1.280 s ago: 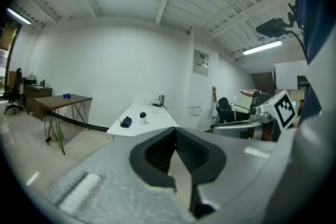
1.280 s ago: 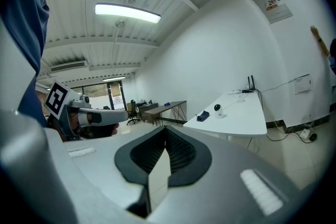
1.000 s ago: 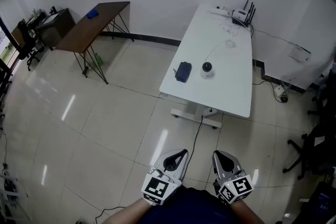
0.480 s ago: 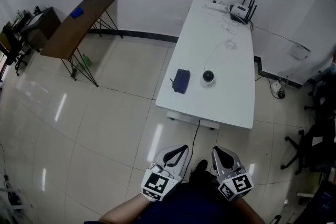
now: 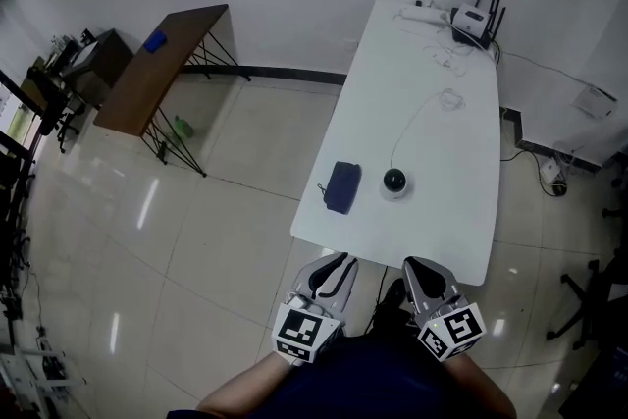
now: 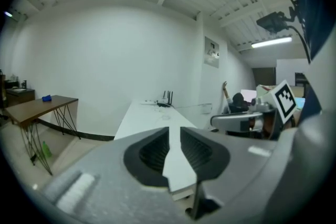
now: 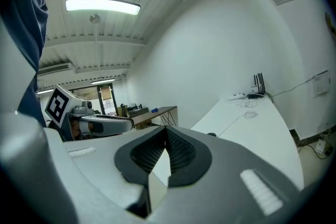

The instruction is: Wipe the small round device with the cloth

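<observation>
You held both grippers low in front of you, just short of the near end of the white tabletop [image 5: 442,142]. Your left gripper [image 5: 336,260] had its jaws a narrow slit apart. They had just been opening, and nothing stood between them. Your right gripper [image 5: 416,264] had its jaws closed together at the tips, with nothing held. Neither gripper touched anything on the tabletop.

The small round device [image 5: 394,183], dark on a pale base, sat toward the tabletop's near end. A thin cable [image 5: 417,118] ran from it toward the far end. The dark blue cloth [image 5: 341,186] lay folded near the device, on its left, apart from it and close to the tabletop's left edge. At the far end stood a router [image 5: 475,19] with upright antennas. Off to the left, against the wall, a brown tabletop [image 5: 162,74] on thin black legs carried a small blue object [image 5: 155,40].
</observation>
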Demonstrator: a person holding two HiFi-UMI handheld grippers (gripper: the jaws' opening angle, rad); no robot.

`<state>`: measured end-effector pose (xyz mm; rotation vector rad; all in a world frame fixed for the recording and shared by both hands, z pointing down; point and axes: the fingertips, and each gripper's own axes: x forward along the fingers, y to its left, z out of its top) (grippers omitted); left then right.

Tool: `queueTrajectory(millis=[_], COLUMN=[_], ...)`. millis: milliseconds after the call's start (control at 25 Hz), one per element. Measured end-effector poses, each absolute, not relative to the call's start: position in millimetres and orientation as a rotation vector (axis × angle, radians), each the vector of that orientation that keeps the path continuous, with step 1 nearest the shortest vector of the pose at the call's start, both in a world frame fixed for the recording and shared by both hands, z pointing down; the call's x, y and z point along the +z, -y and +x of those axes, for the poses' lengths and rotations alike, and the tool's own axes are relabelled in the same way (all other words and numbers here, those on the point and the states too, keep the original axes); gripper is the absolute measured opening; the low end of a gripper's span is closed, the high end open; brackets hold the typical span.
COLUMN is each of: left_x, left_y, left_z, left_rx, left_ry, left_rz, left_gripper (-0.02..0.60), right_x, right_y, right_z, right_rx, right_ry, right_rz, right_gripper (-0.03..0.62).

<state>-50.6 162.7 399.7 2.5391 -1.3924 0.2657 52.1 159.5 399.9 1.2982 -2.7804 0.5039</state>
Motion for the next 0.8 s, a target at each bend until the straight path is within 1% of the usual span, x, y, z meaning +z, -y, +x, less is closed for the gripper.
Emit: queueTrajectory(millis=[160, 360, 560, 800], left_x=[390, 399, 408, 417], left_y=[-118, -78, -61, -42], left_z=[-26, -1, 0, -12], left_rx=[0.246, 0.262, 0.274, 0.275], left_ry=[1.431, 1.457, 1.468, 1.412], left_rz=[2.534, 2.497, 2.45, 2.461], left_gripper=[0.066, 0.067, 0.067, 0.067], right_x=[394, 401, 410, 409], right_y=[-116, -76, -53, -37], right_z=[70, 97, 106, 95], right_rx=[0.486, 0.516, 0.555, 0.559], right_ry=[2.801, 2.788, 2.757, 2.716], right_rz=[1.251, 1.227, 1.23, 1.283], right_gripper=[0.011, 0.011, 0.011, 0.011])
